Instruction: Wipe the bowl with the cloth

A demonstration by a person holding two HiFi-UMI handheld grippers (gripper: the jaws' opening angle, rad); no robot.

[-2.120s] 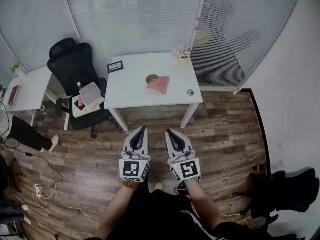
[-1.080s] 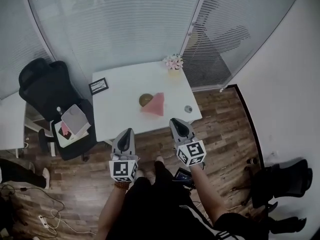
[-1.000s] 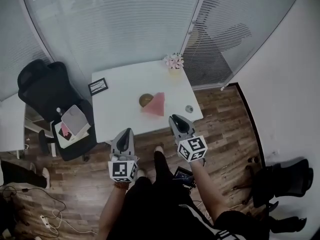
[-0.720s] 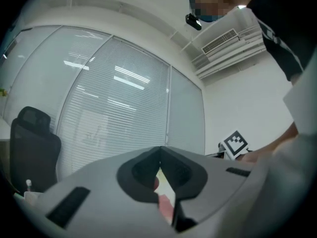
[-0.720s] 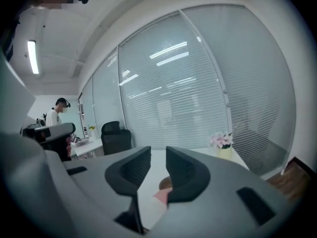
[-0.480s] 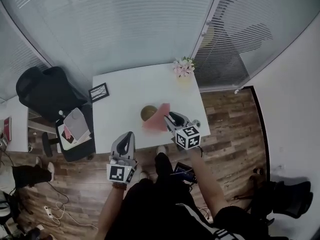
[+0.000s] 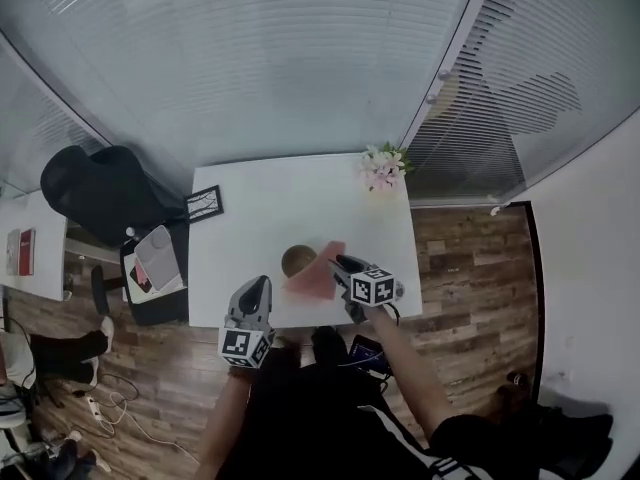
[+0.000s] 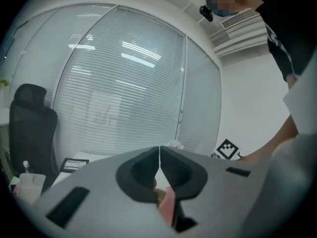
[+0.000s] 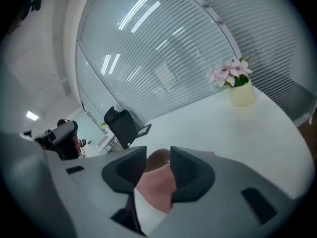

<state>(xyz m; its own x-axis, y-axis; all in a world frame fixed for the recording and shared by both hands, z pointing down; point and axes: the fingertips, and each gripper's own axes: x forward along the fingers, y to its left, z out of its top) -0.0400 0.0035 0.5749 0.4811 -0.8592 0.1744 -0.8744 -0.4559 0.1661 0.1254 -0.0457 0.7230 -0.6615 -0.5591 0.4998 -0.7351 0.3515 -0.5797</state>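
Bowl [image 7: 294,259], not yet wiped, is sitting just beyond my right gripper [image 7: 339,262], whose jaws have just been opening around the ungripped cloth [image 7: 316,279]; my left gripper [image 7: 257,281] is hanging shut, empty.

The right gripper [image 7: 341,265] has dropped onto the cloth [image 7: 316,276], its jaws just opening over it. The left gripper [image 7: 257,286] has advanced near the cloth.

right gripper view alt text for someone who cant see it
The right gripper, jaws apart and just opened wider, points at a pink cloth seen between them, not clamped, with a brown bowl just beyond. Both sit on a white table with potted flowers.
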